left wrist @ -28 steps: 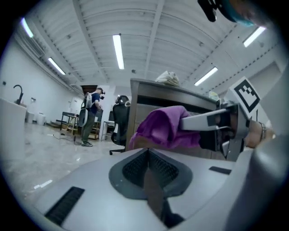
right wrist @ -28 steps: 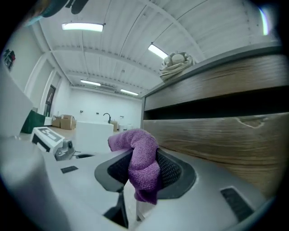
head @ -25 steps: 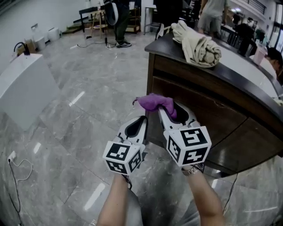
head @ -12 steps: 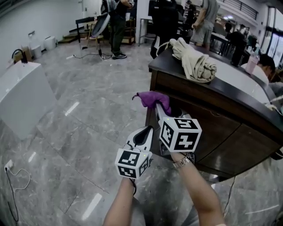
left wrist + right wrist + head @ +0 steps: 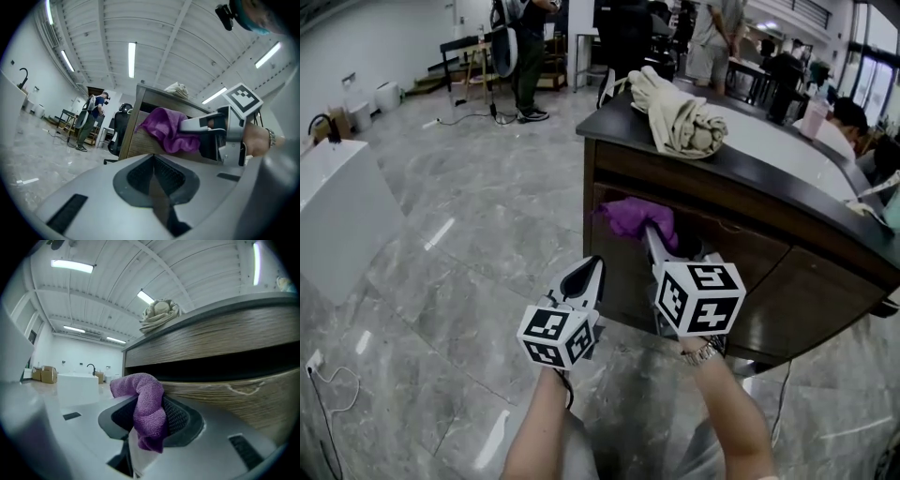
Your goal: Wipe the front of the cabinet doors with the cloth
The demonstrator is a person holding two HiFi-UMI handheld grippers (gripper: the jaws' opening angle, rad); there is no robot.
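- My left gripper (image 5: 587, 274) hangs idle, low and just left of the cabinet (image 5: 609, 272), jaws pressed together on nothing. If I let it drift right during a stroke, it could knock the cabinet's corner or get in the other arm's way.
- The cloth (image 5: 146, 405) is pinched in my right gripper (image 5: 657, 242), bunched and folded over the jaw tips. It is up at the cabinet's left end, level with the dark gap (image 5: 225, 365) above the door (image 5: 773, 286).
- I can't tell whether the cloth is really pressed to the wood. If it only skims, the stroke would clean nothing.
- Only a narrow fold is caught in the jaws, and most of the cloth hangs loose. Dragging it hard over the wood could pull it free, I think, and drop it on the floor.
- The bunch is small and sits at the tips. If I angle the gripper wrongly, the hard jaws could meet the door instead of the cloth and scrape the finish.
- The gap is right beside the cloth. A loose flap could snag on the door's top edge or tuck into the recess.
- I'm starting at the very corner, so a stroke aimed leftward would slide off the edge. The door runs well off to the right, and I may have to step along to reach its far end.
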